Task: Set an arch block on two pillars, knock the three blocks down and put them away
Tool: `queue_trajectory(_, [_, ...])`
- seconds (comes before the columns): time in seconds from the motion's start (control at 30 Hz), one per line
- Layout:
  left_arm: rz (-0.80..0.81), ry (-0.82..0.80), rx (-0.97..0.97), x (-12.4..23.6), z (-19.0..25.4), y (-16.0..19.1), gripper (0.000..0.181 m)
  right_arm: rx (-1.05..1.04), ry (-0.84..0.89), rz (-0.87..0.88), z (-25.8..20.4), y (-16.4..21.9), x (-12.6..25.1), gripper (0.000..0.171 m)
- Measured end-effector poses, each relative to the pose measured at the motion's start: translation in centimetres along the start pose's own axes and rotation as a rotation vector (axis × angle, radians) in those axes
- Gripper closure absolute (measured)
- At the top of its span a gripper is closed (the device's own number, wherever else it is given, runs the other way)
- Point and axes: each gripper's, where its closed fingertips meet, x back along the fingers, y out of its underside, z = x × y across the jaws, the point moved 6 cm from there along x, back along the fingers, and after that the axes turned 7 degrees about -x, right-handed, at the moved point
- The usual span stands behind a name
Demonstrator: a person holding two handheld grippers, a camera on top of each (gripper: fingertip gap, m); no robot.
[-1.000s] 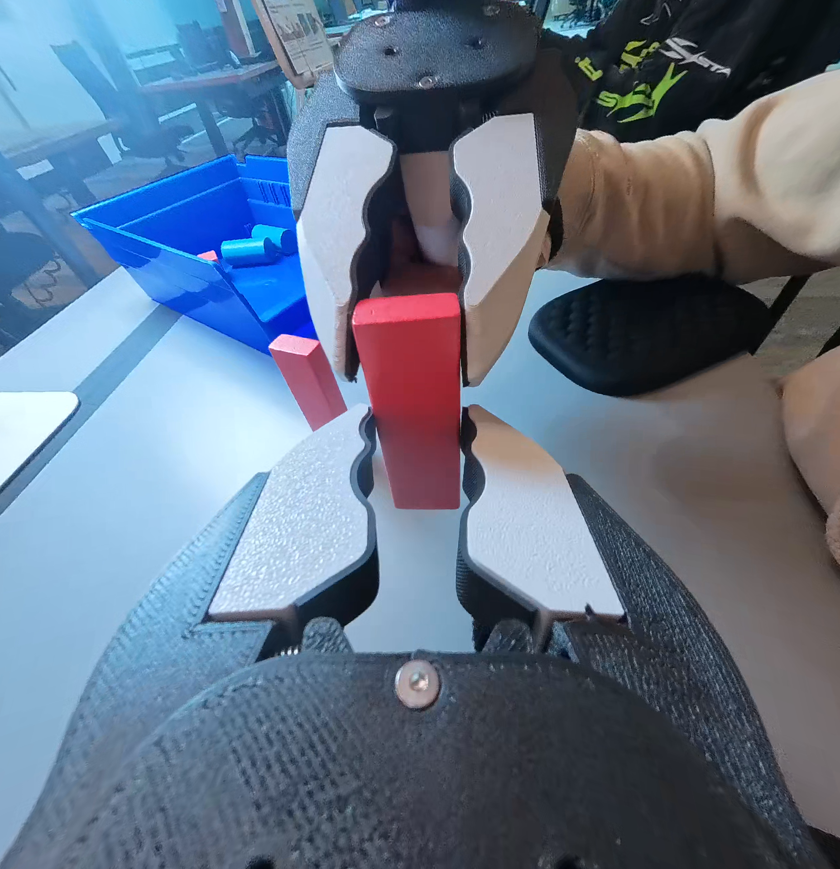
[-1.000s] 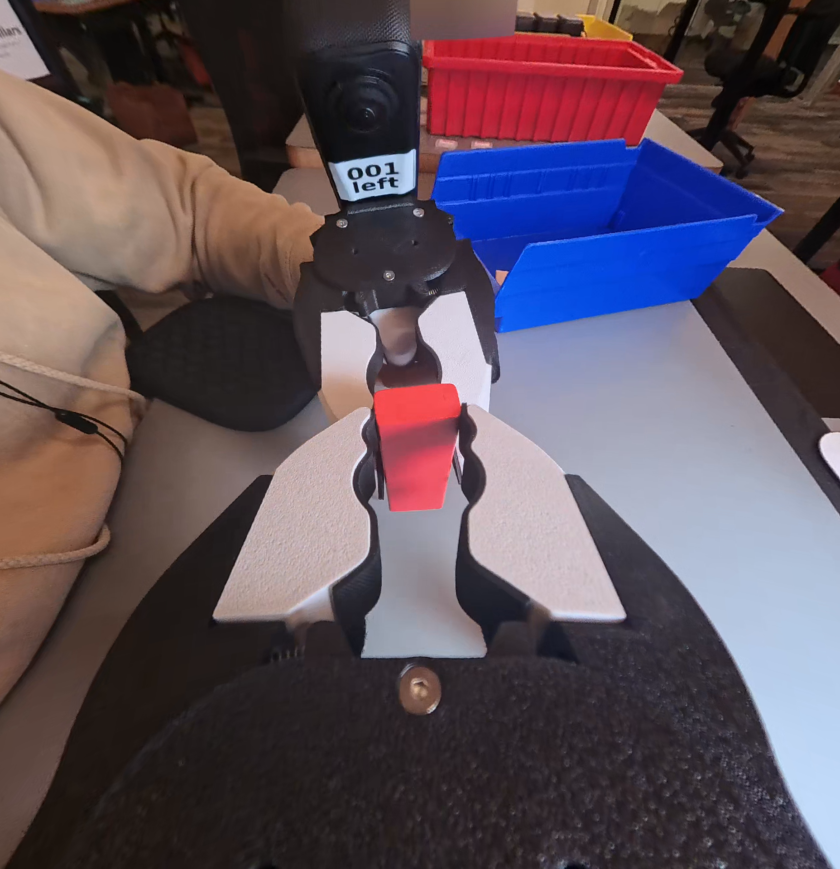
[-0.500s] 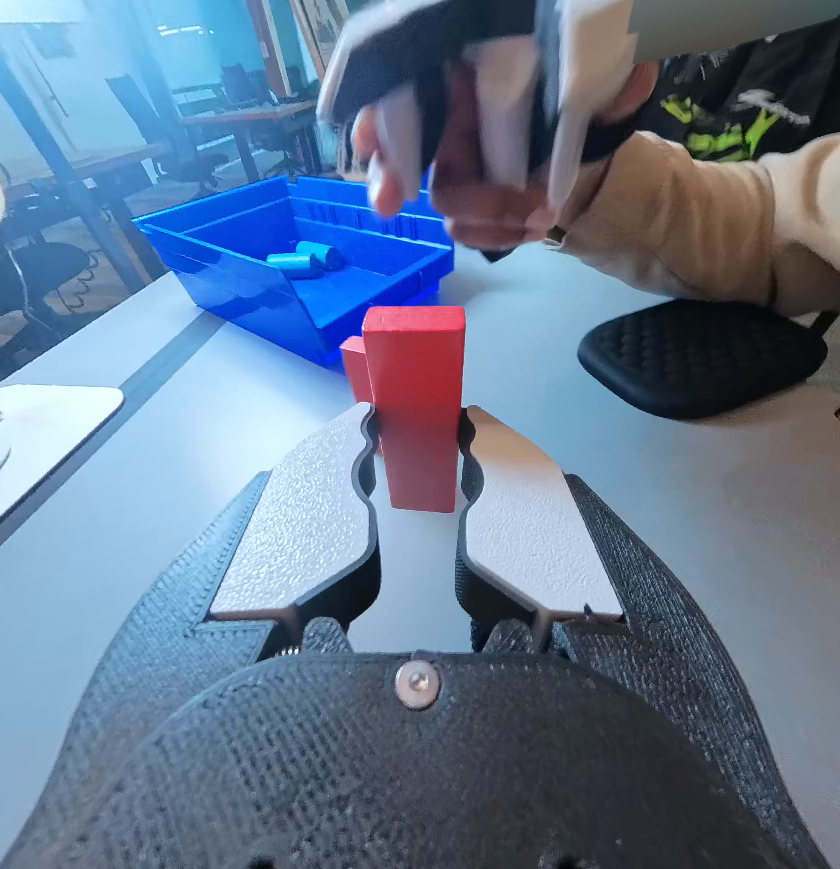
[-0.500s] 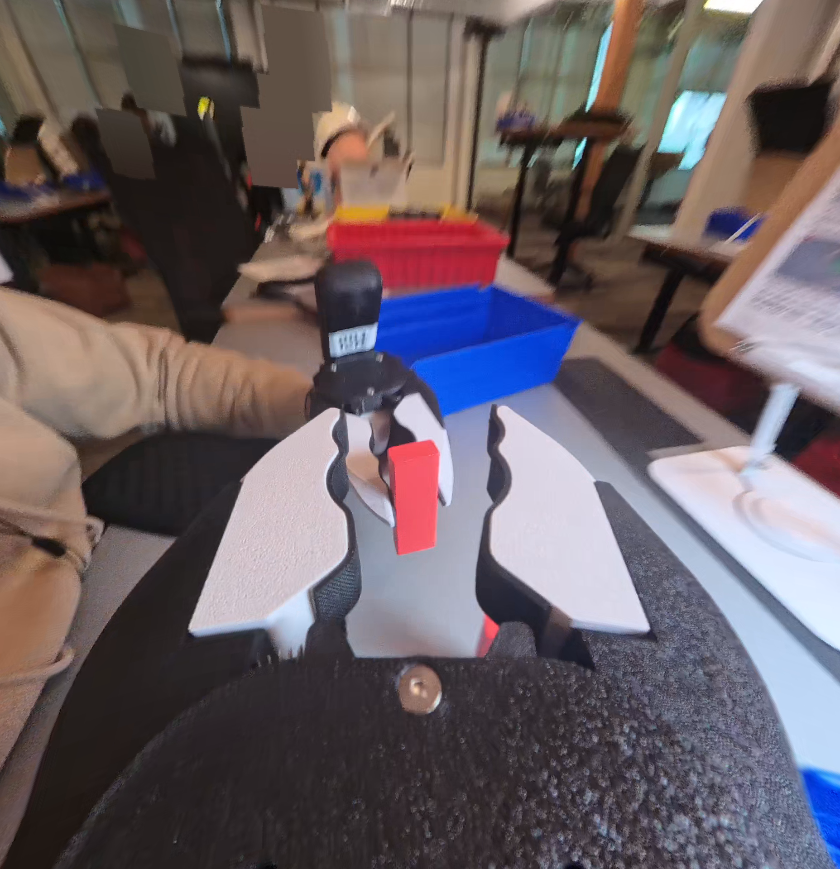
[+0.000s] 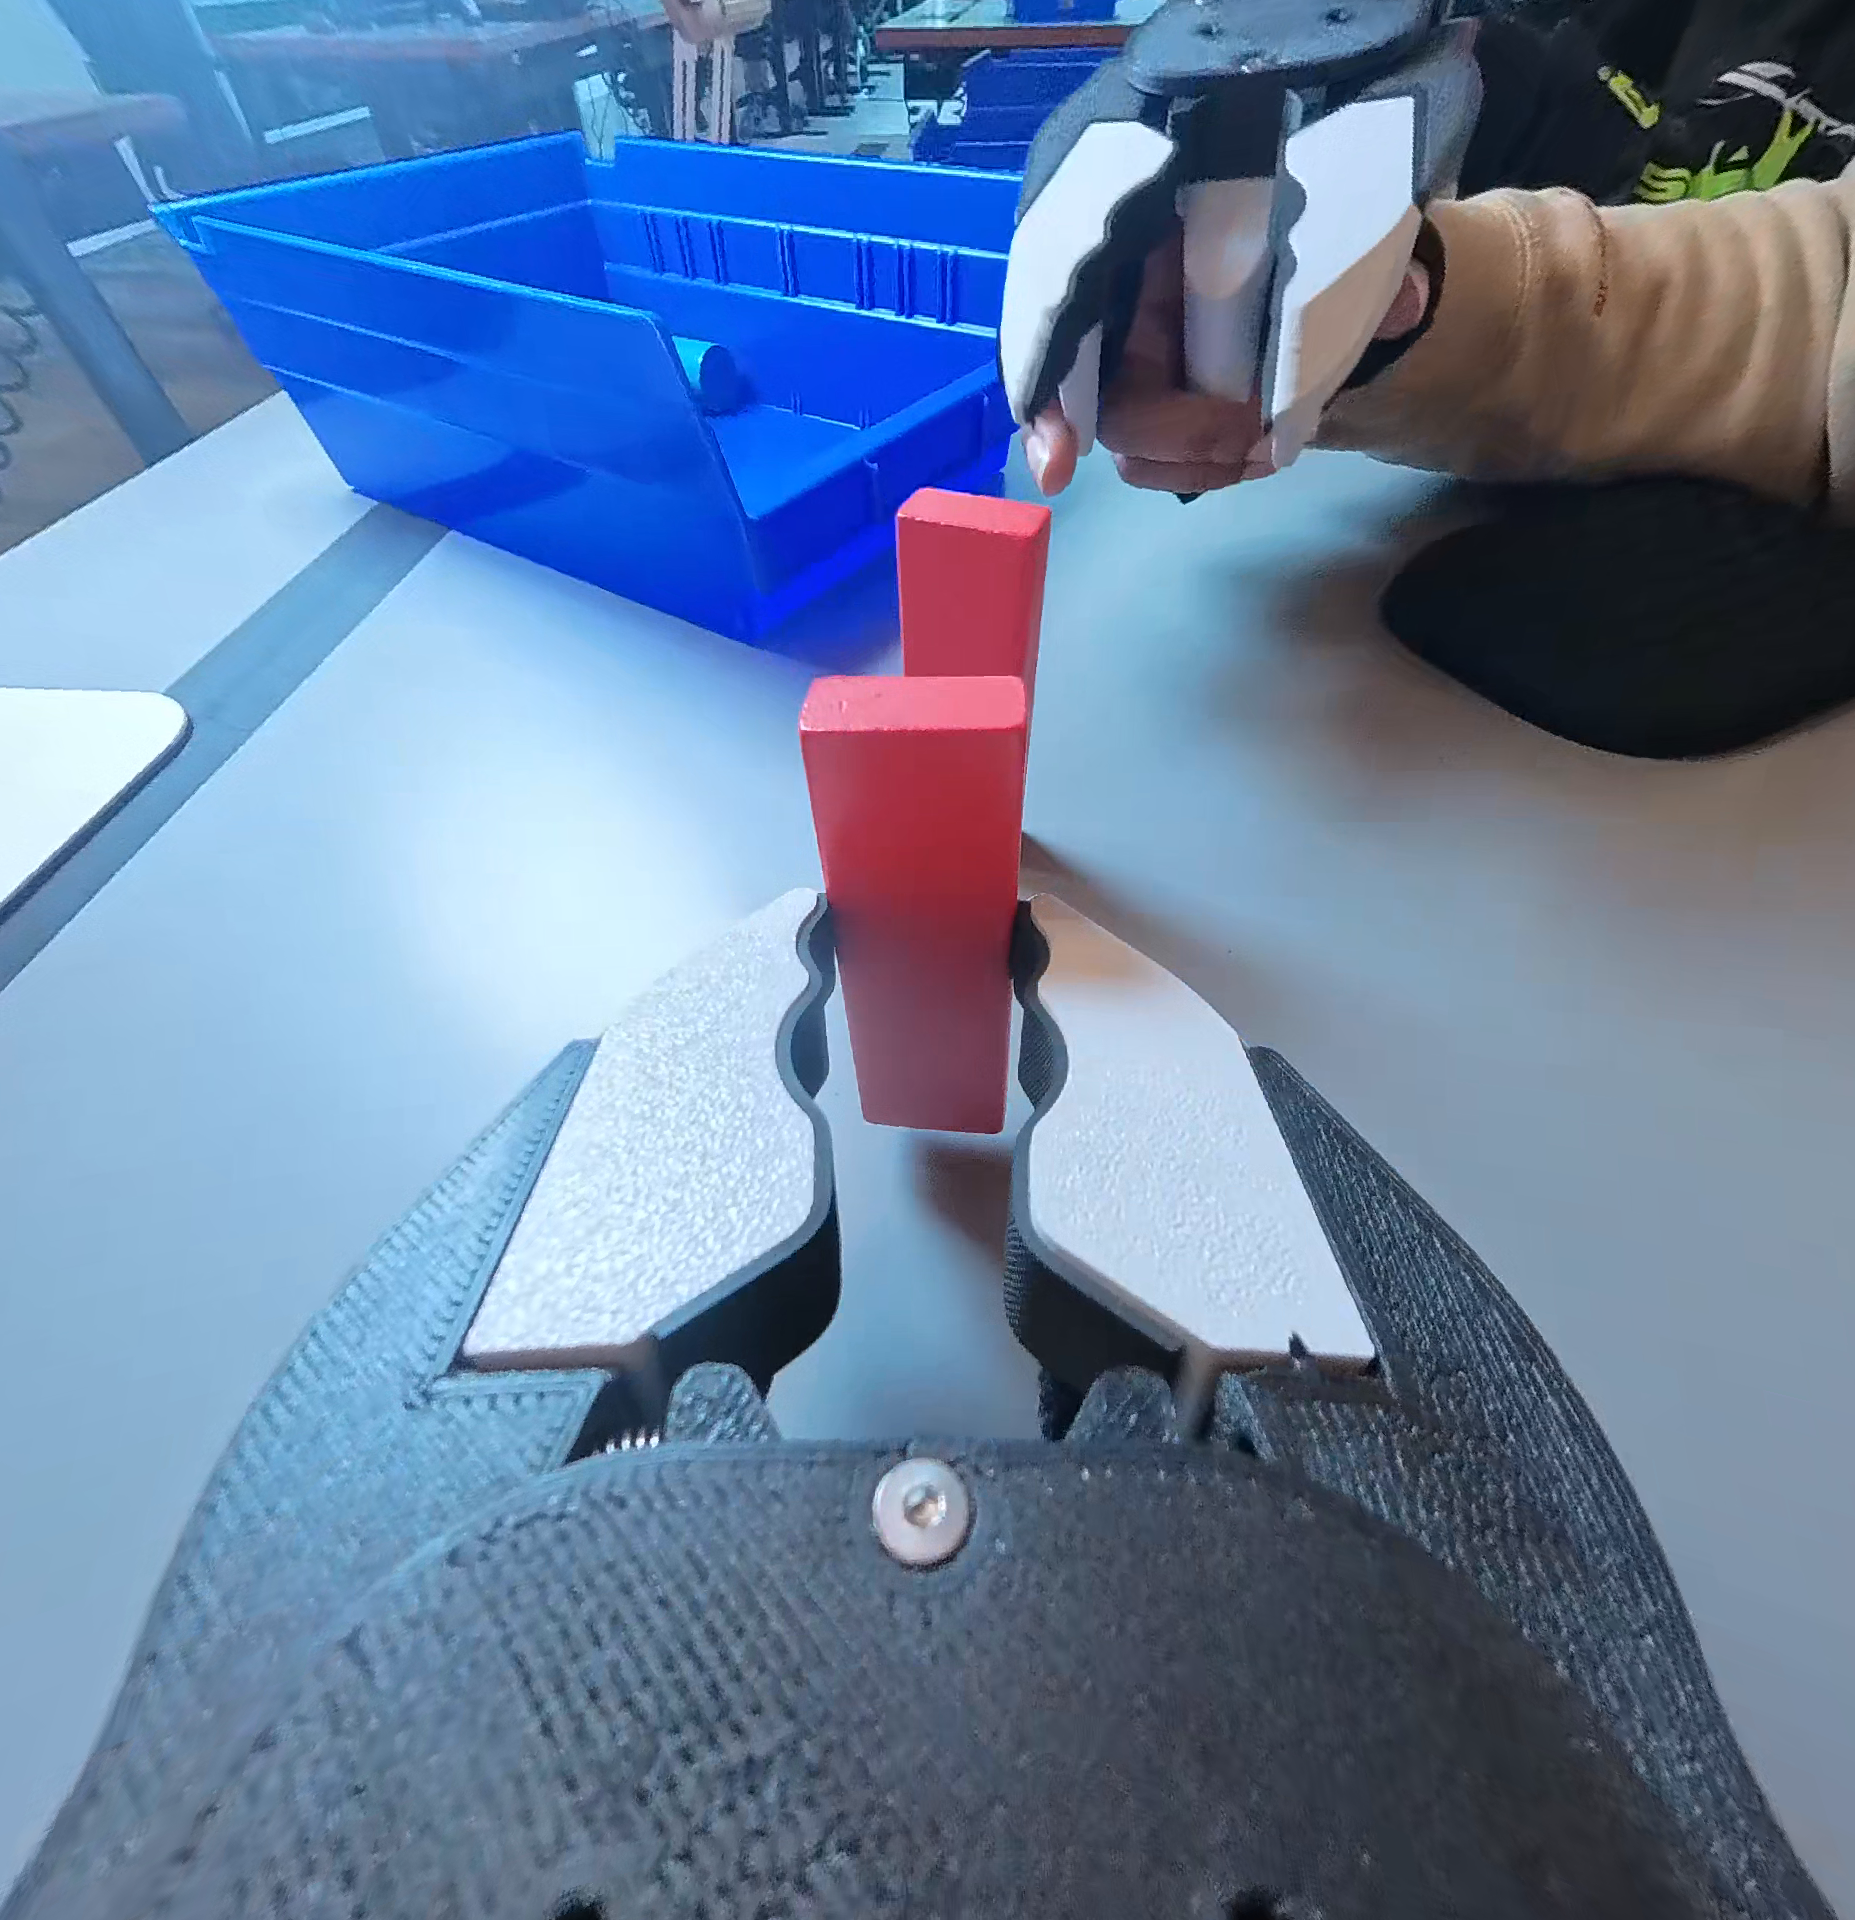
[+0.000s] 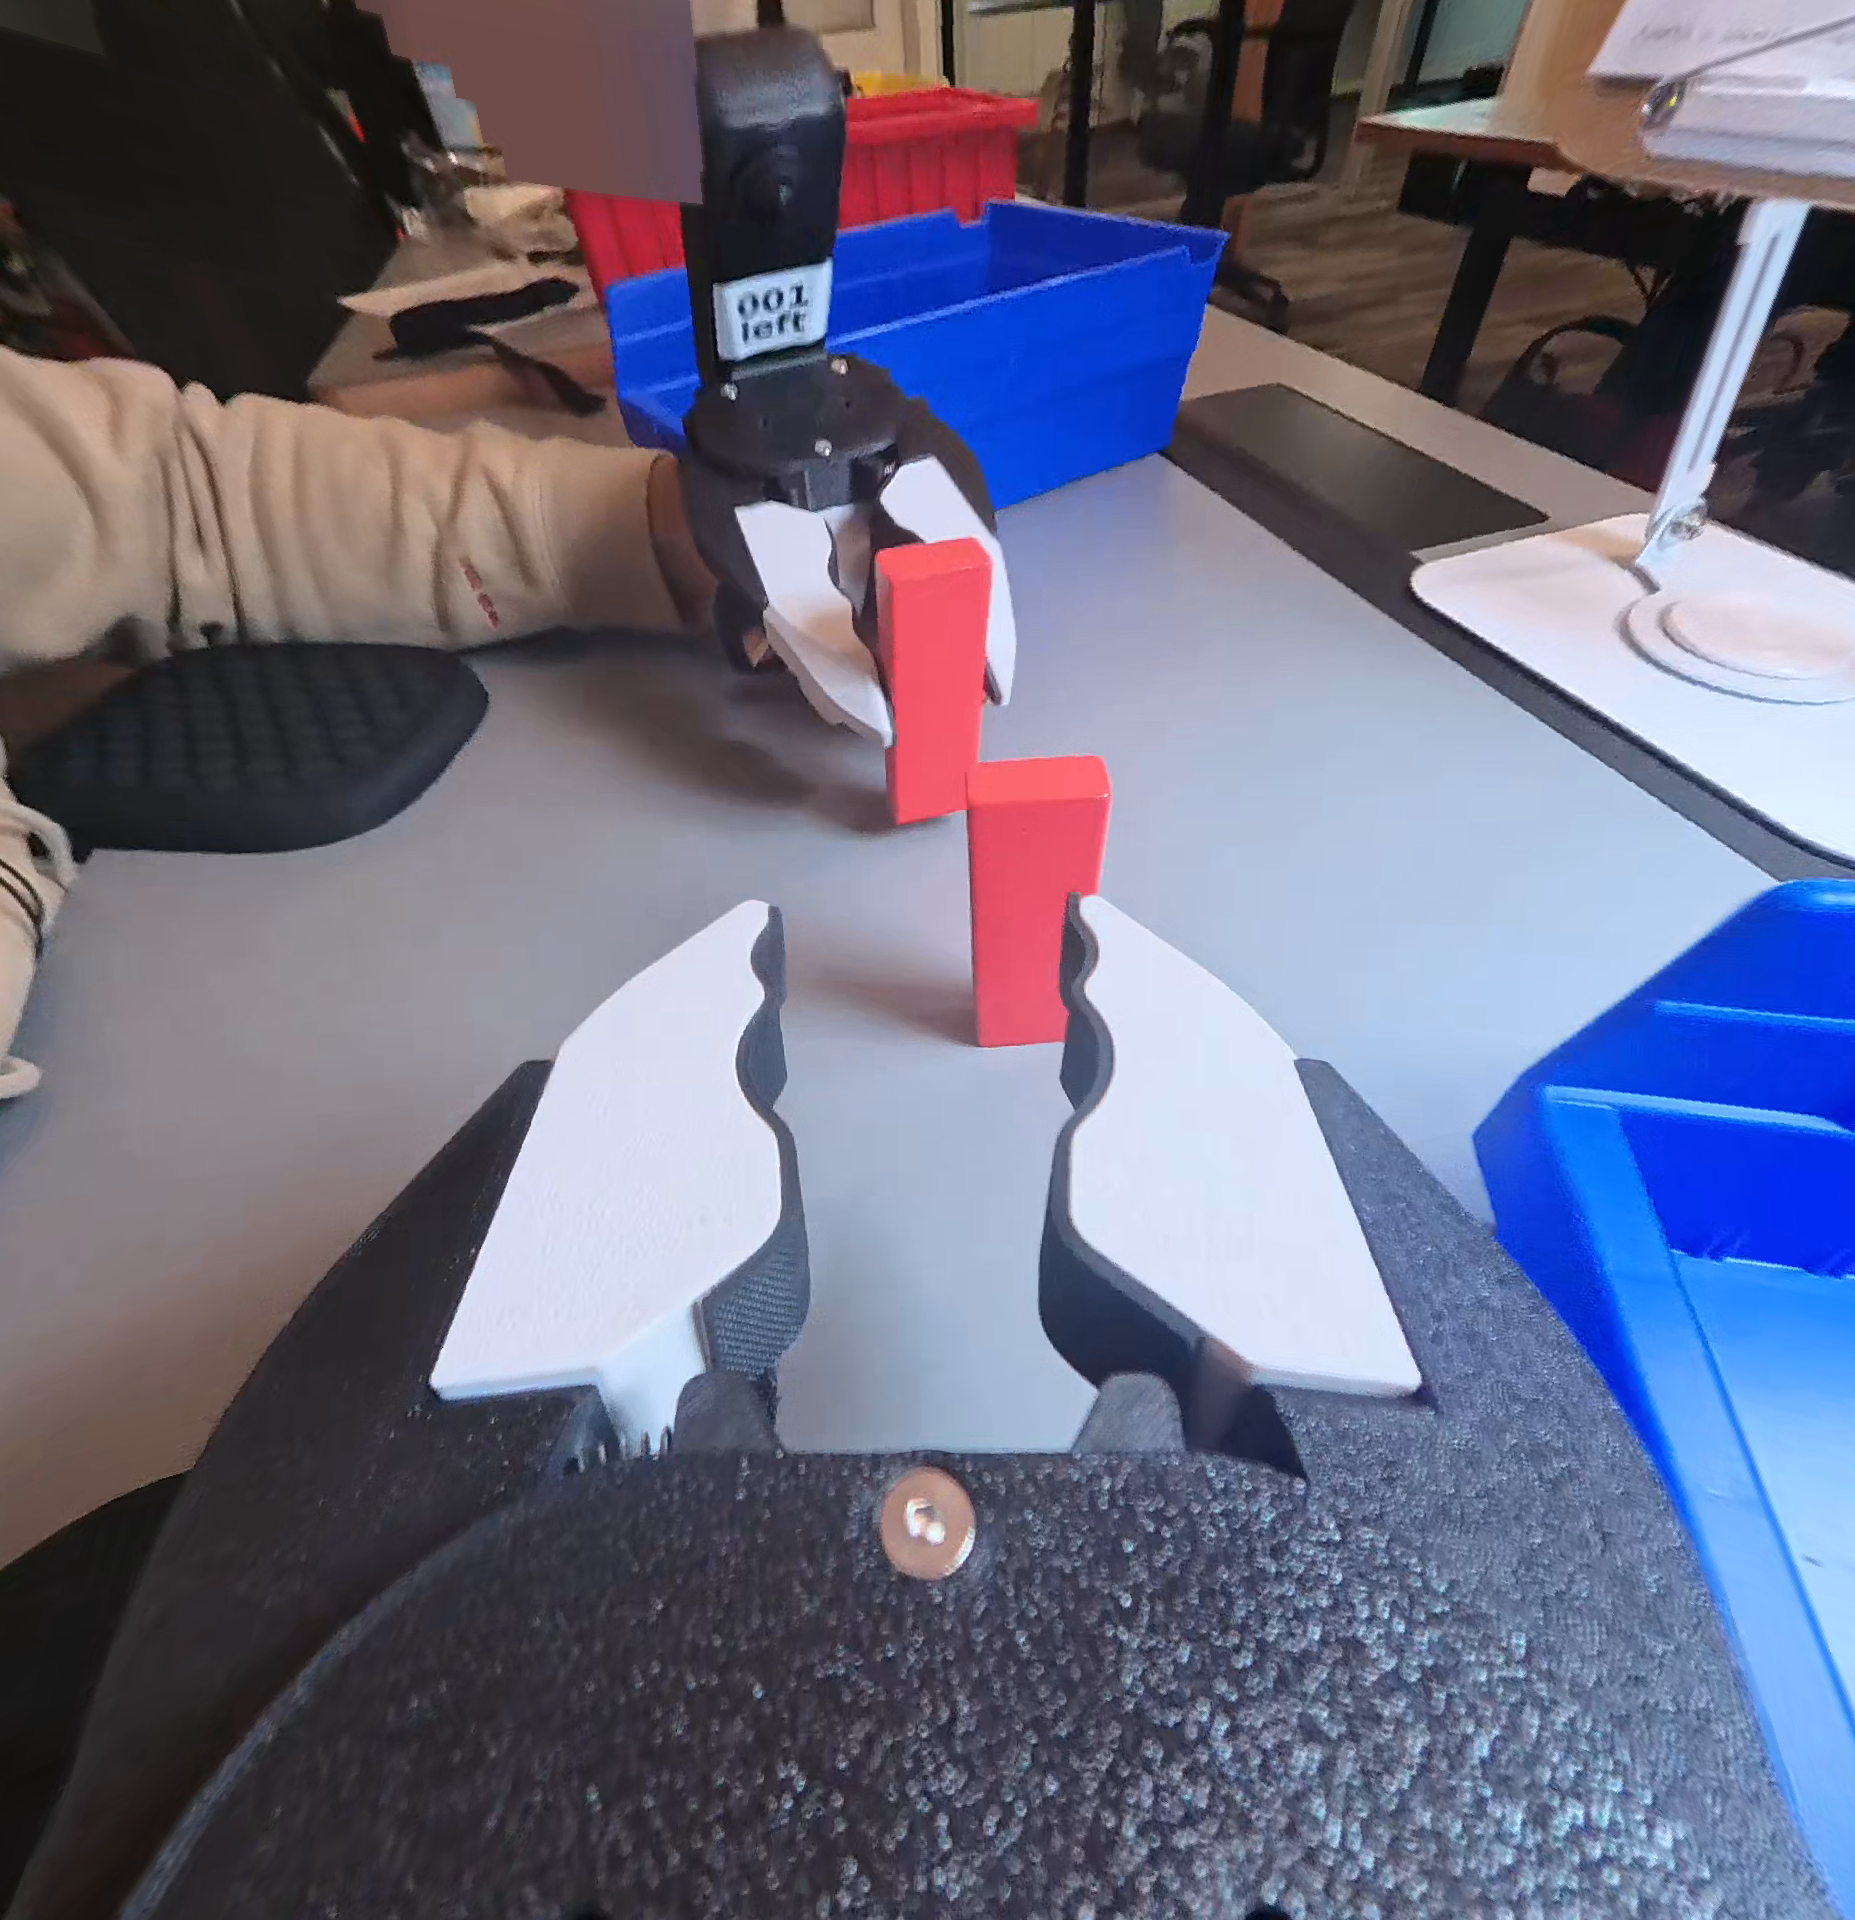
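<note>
Two red pillar blocks stand upright on the grey table. My left gripper (image 5: 918,914) is shut on the nearer pillar (image 5: 912,831), low on its sides, with the base at or just above the table. The second pillar (image 5: 970,592) stands free just behind it. My right gripper (image 6: 923,914) is open and empty; the free pillar (image 6: 1032,894) stands just inside its right fingertip (image 6: 1084,935). The held pillar (image 6: 933,665) and left gripper (image 6: 902,644) show beyond. In the left wrist view the right gripper (image 5: 1162,426) hovers above the pillars. No arch block is in view.
A blue bin (image 5: 466,312) holding a teal cylinder (image 5: 707,366) sits behind the pillars; it is at the right edge of the right wrist view (image 6: 1588,1143). A second blue bin (image 6: 1058,343), a red bin (image 6: 933,135), a white stand base (image 6: 1577,623) and a black pad (image 6: 248,727) surround them. Across from one pair of fingers to the other is roughly 12 cm.
My right gripper has opened, let go of its pillar and drawn back and up. That pillar now stands free beside the one my left gripper still holds.
</note>
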Motion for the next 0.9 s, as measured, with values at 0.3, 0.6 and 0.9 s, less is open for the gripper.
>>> queue_trajectory(0.3, [0.073, 0.051, -0.032, 0.1, 0.7, -1.4, 0.148, 0.174, 0.076, -0.134, -2.3, -3.5, -2.8, 0.123])
queue_trajectory(0.6, [0.084, 0.137, -0.108, -0.1, 2.6, -3.0, 0.148, 0.3, -0.015, -0.477, -4.0, -7.6, -9.5, 0.135])
queue_trajectory(0.9, [0.084, 0.014, -0.022, 1.2, 0.6, -2.9, 0.131, 0.169, 0.011, -0.65, -2.8, -9.4, -12.0, 0.139])
